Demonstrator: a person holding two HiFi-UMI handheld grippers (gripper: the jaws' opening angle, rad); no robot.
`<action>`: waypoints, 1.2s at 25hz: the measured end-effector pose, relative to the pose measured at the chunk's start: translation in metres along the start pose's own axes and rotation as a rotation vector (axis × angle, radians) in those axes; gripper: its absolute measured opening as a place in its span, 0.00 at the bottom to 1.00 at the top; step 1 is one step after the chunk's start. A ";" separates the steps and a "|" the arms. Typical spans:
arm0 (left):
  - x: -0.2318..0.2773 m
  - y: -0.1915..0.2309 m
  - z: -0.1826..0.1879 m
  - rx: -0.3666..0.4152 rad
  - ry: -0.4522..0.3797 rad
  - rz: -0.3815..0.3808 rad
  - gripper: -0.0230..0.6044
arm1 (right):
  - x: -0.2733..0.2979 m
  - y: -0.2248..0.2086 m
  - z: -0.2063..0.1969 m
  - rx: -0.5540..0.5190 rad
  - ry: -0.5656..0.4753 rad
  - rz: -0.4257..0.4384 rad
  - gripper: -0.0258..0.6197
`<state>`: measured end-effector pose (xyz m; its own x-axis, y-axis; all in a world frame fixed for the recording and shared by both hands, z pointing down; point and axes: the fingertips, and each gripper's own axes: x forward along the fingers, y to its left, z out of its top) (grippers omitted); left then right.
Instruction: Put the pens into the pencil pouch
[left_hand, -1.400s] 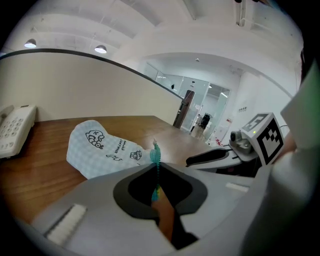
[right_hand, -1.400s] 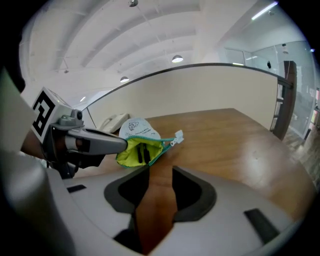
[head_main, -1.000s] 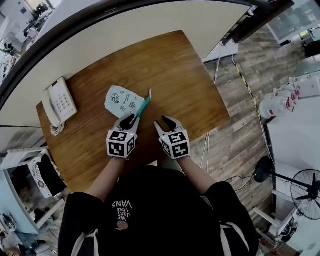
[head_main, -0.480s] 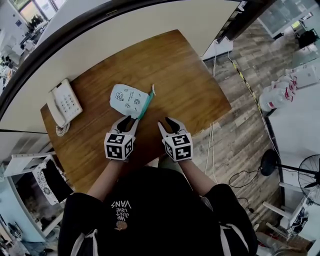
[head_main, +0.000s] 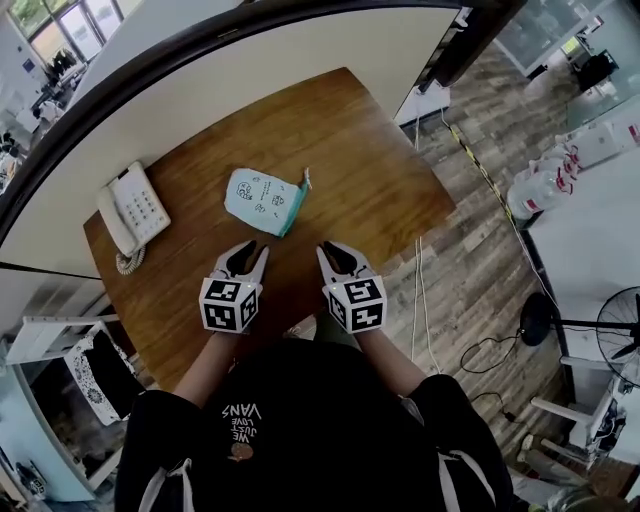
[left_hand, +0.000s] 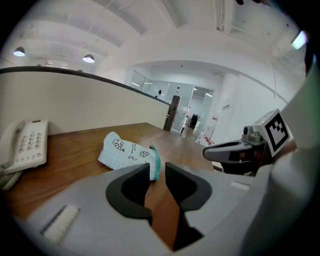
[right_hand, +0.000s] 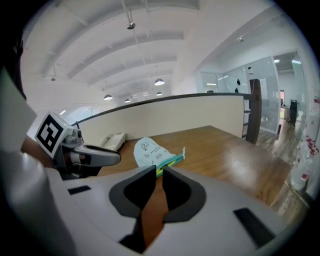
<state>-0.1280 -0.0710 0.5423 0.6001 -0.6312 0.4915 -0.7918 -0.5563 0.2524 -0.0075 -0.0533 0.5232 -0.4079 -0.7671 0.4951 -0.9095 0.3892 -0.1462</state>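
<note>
A pale blue pencil pouch (head_main: 258, 197) with doodle prints lies on the wooden table (head_main: 350, 140), its teal mouth facing the person. A yellow-green pen end (right_hand: 161, 170) peeks from that mouth in the right gripper view. My left gripper (head_main: 248, 255) hovers near the front edge, short of the pouch (left_hand: 122, 150). Its jaws have just been opening and hold nothing. My right gripper (head_main: 334, 255) hovers beside it, also short of the pouch (right_hand: 147, 150). Its jaws have just been closing to a narrow gap with nothing between them.
A white desk phone (head_main: 130, 210) with a coiled cord sits at the table's left end. A curved partition wall (head_main: 200, 50) runs behind the table. Wood floor with cables (head_main: 420, 290) lies to the right, and a fan (head_main: 620, 340) stands further off.
Both grippers have drawn back from the pouch toward the person. The left one let go of the green pen, which no longer juts from the pouch. The right jaws narrowed.
</note>
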 end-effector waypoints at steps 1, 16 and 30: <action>-0.004 -0.001 0.002 0.006 -0.009 -0.003 0.20 | -0.003 0.003 0.003 -0.009 -0.009 0.004 0.11; -0.047 -0.045 0.020 0.018 -0.113 0.053 0.05 | -0.050 0.019 0.034 -0.146 -0.066 0.182 0.06; -0.082 -0.109 0.006 0.004 -0.187 0.204 0.05 | -0.099 0.010 0.015 -0.220 -0.047 0.341 0.06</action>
<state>-0.0895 0.0379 0.4694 0.4395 -0.8187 0.3695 -0.8980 -0.4098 0.1602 0.0229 0.0190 0.4602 -0.6910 -0.5959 0.4092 -0.6847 0.7211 -0.1060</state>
